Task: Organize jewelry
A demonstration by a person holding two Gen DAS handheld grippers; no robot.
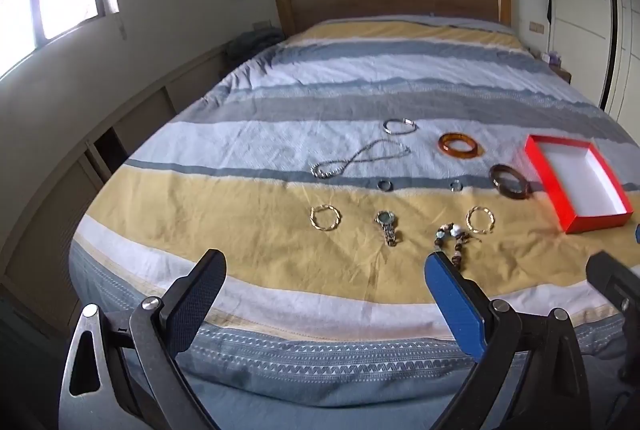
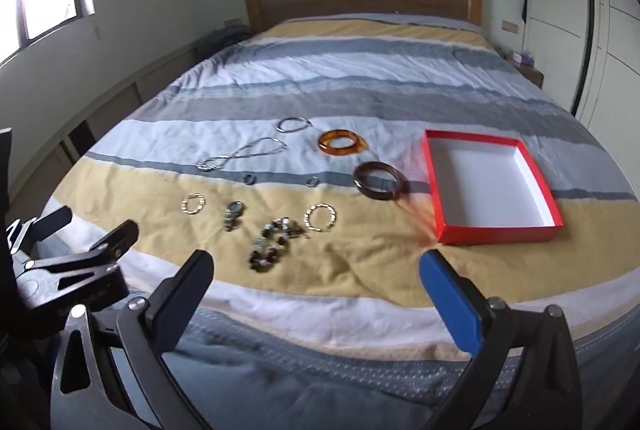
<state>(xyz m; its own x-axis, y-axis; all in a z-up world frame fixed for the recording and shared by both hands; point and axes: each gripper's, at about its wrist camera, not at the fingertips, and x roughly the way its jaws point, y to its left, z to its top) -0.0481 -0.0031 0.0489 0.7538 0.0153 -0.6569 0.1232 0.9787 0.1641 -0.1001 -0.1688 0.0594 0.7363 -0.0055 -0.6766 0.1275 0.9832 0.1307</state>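
Both claws — left claw (image 1: pixel 324 266) and right claw (image 2: pixel 316 266) — are hanging apart, holding nothing; sorting is not yet begun. Next: reaching for the beaded bracelet (image 2: pixel 272 240), toward the red box (image 2: pixel 496 232).

Spread over a striped bedspread (image 2: pixel 360 270): red box (image 2: pixel 500 232) at right, dark bangle (image 2: pixel 380 180) just left of it, amber bangle (image 2: pixel 342 143) farther off, beaded bracelet (image 2: pixel 272 242) near. Right gripper (image 2: pixel 316 262) gaping wide, holding nothing, above the near edge. Left gripper (image 2: pixel 94 226) at far left.
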